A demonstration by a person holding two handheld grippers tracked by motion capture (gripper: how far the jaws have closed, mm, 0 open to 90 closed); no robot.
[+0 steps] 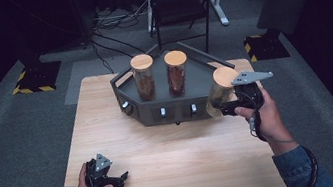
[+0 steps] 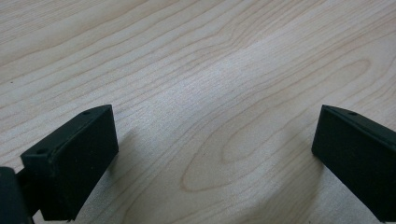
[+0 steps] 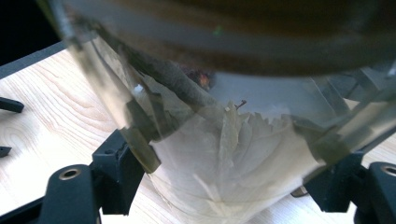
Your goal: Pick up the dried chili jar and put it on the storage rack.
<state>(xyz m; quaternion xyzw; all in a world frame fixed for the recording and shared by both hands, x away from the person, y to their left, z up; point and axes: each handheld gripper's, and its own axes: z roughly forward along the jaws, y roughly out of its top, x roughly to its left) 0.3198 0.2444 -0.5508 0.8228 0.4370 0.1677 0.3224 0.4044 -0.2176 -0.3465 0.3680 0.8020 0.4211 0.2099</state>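
**Three lidded jars, one held at the rack's right end**

Three clear jars with round wooden lids are present. Two stand upright on the dark angular rack (image 1: 202, 75) at the far side of the wooden table (image 1: 174, 158): the left jar (image 1: 143, 77) and the middle jar (image 1: 177, 72), both filled with reddish-brown pieces. The third jar (image 1: 221, 89) is tilted at the rack's right end, pinched between the jaws of the right gripper (image 1: 225, 109); the right gripper view shows pale dried leaves (image 3: 233, 140) inside it. The left gripper (image 1: 117, 179) rests low over the table's near left corner, its jaws spread apart with bare wood between them.
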